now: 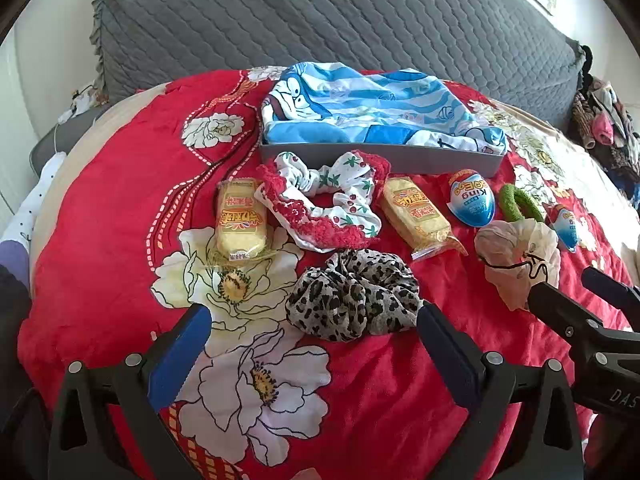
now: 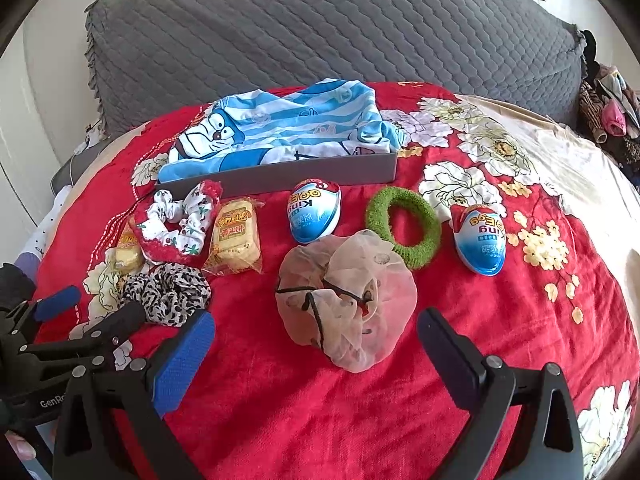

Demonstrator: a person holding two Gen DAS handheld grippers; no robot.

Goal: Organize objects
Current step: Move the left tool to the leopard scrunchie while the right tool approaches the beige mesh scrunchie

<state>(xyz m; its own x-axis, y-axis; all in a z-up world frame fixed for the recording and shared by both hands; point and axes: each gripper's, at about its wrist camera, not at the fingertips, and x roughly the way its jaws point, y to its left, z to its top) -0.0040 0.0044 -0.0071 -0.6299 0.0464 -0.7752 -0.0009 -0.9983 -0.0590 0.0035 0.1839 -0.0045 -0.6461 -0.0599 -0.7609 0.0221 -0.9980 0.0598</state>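
A red floral bedspread (image 2: 304, 400) fronts a grey quilted cushion (image 2: 320, 28). At its far side a grey tray (image 2: 320, 174) holds blue cartoon cloth (image 2: 280, 128). Nearer, a row: two cakes (image 1: 240, 216), cherry scrunchie (image 1: 324, 204), leopard scrunchie (image 1: 352, 296), cream scrunchie (image 2: 348, 300), green ring (image 2: 404, 226), two eggs (image 2: 316, 212). Left gripper (image 1: 314, 350) and right gripper (image 2: 316, 354) hover released, grasping nothing

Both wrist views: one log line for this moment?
left gripper: open, at leopard scrunchie | right gripper: open, at sheer scrunchie | gray tray: holds blue cloth only
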